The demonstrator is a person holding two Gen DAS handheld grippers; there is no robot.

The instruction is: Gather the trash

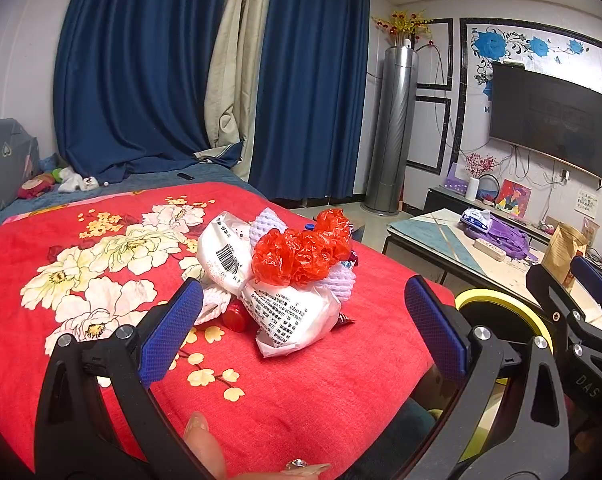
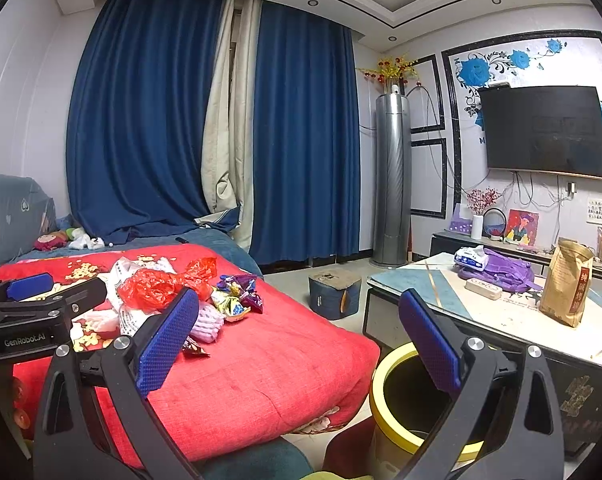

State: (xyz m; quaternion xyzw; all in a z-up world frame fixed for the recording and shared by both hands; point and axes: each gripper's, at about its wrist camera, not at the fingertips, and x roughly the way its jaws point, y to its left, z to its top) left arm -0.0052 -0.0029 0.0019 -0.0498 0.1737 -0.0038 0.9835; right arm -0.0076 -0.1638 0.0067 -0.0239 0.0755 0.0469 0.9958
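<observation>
Red plastic bag crowns the bed's trash pile as both grippers' jaws hang spread; pinching its crumpled top looks surest before the yellow-rimmed bin.

Trash pile on red blanket

Crinkled glossy red plastic bag; white printed plastic wrappers; coarse-woven matt red floral cloth bedspread; dimpled blue rubbery tool pads; shiny foil candy wrappers; brushed silver metal column.
</observation>
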